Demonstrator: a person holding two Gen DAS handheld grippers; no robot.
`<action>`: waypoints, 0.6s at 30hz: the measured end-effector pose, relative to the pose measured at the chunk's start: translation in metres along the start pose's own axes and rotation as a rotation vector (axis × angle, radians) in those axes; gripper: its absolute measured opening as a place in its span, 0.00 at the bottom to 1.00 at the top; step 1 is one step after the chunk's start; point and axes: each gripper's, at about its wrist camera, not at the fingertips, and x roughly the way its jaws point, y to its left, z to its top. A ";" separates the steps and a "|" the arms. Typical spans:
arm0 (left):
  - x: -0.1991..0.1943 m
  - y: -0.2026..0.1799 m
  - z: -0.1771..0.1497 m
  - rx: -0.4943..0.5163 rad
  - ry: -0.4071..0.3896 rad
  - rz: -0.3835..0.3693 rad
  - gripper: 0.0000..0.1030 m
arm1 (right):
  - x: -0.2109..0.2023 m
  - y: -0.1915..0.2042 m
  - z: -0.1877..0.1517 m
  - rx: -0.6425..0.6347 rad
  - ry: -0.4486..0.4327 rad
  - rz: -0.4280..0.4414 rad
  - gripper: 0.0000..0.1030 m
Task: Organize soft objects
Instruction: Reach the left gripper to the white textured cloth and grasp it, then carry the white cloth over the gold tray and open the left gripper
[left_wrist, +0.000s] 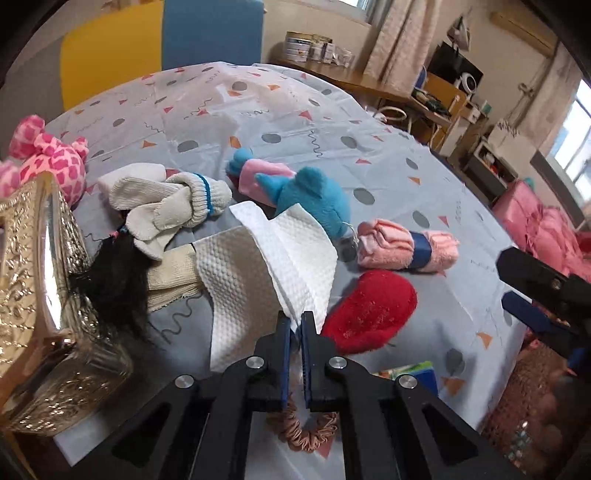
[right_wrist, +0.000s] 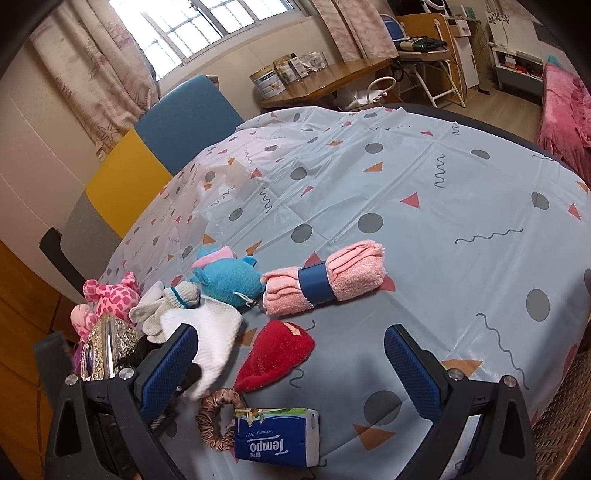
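Left claw (left_wrist: 295, 325): closed on the near edge of the white cloth (left_wrist: 258, 266), mid-tabletop (left_wrist: 369, 147). Right claw (right_wrist: 290, 354): open, empty, above the red pad (right_wrist: 275, 356). Adjacent: pink towel (left_wrist: 406, 247), blue plush (left_wrist: 314, 199), gloves (left_wrist: 173, 206), scrunchie (right_wrist: 218, 421), tissue pack (right_wrist: 277, 435).

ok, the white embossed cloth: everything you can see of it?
The white waffle-embossed cloth looks like thin, soft paper-like fabric, loosely folded in layers. Its near edge is pinched in the shut left hand-held gripper, lifted and draped. It overlaps a beige knit fabric piece and lies beside the red plush heart.
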 end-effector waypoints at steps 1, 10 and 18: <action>0.000 0.000 0.001 0.011 0.004 0.005 0.05 | 0.001 0.000 0.000 -0.002 0.005 -0.002 1.00; -0.034 0.004 0.055 -0.004 -0.110 0.019 0.05 | 0.008 -0.003 -0.003 0.010 0.044 -0.020 1.00; -0.085 0.080 0.111 -0.096 -0.246 0.181 0.05 | 0.015 0.001 -0.006 -0.012 0.087 -0.007 1.00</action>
